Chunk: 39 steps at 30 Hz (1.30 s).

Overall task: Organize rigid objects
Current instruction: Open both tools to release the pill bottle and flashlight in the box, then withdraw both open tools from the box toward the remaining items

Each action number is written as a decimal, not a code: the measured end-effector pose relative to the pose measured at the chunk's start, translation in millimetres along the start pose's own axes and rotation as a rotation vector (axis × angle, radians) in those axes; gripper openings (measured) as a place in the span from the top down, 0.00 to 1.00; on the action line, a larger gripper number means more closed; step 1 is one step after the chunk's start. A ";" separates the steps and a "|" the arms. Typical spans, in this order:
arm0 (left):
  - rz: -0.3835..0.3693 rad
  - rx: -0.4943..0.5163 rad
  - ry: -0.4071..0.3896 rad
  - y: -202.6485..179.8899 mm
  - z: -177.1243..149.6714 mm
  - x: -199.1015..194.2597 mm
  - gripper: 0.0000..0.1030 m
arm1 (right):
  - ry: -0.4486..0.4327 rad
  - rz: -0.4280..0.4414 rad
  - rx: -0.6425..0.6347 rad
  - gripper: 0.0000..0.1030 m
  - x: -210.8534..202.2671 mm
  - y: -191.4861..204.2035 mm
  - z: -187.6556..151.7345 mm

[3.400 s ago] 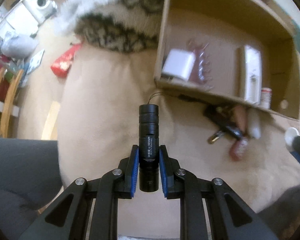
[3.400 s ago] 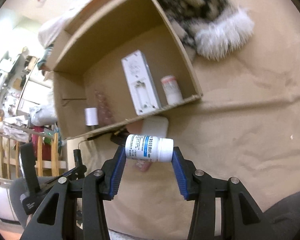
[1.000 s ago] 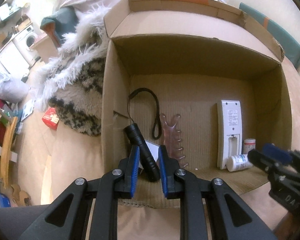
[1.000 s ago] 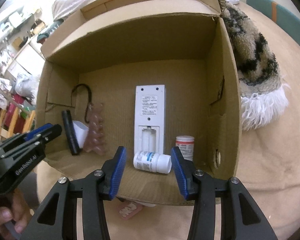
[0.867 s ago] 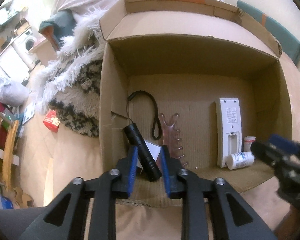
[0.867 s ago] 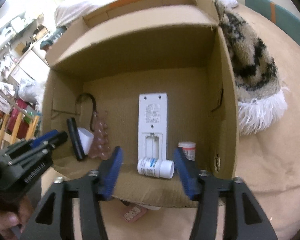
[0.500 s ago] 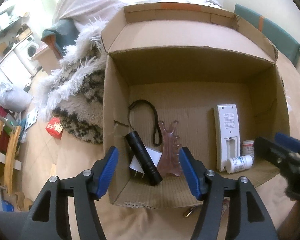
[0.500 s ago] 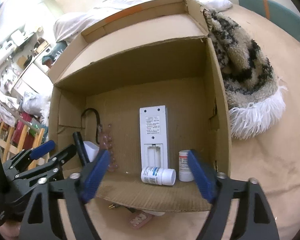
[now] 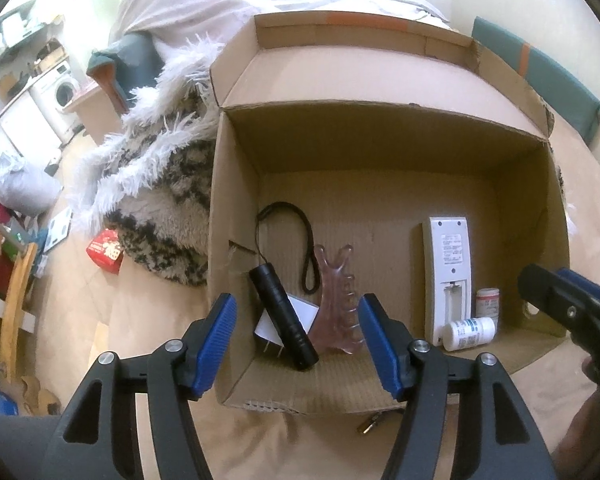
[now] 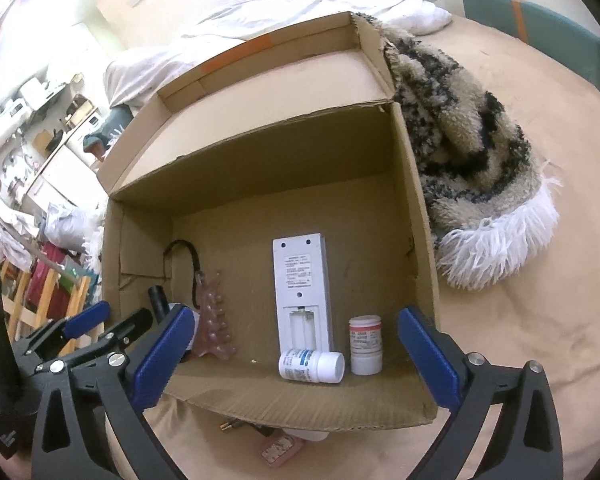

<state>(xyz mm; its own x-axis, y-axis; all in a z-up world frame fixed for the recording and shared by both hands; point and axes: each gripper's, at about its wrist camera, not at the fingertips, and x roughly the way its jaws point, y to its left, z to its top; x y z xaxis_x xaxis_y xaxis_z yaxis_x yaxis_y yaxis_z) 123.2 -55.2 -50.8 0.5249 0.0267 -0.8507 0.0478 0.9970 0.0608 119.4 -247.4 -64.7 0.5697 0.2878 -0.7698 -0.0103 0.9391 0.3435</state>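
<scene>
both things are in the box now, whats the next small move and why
Probably draw both grippers back out of the cardboard box and go for the items still lying outside its front edge. The flashlight and the white bottle lie free on the box floor; the left gripper is open, and the right gripper is opening with nothing gripped.

Each tool is a black plastic frame with ribbed blue pads and silver screws.

Pale walls, a washing machine at left, wooden chair nearby.
</scene>
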 end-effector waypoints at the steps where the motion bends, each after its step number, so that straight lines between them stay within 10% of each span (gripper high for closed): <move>1: -0.004 -0.003 0.001 0.4 0.2 -0.7 0.42 | -0.002 0.001 0.004 0.00 -0.7 -0.9 0.2; 39: -0.030 -0.098 0.048 37.2 -46.3 -58.8 0.41 | 0.070 0.021 0.052 0.00 -57.0 -5.9 -48.3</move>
<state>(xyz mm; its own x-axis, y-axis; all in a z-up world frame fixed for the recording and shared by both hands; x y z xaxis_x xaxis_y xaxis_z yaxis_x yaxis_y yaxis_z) 54.7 -16.3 -22.7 0.4833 -0.0026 -0.8754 -0.0216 0.9997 -0.0150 47.3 -260.2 -48.8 0.5109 0.3215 -0.7973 0.0221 0.9222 0.3860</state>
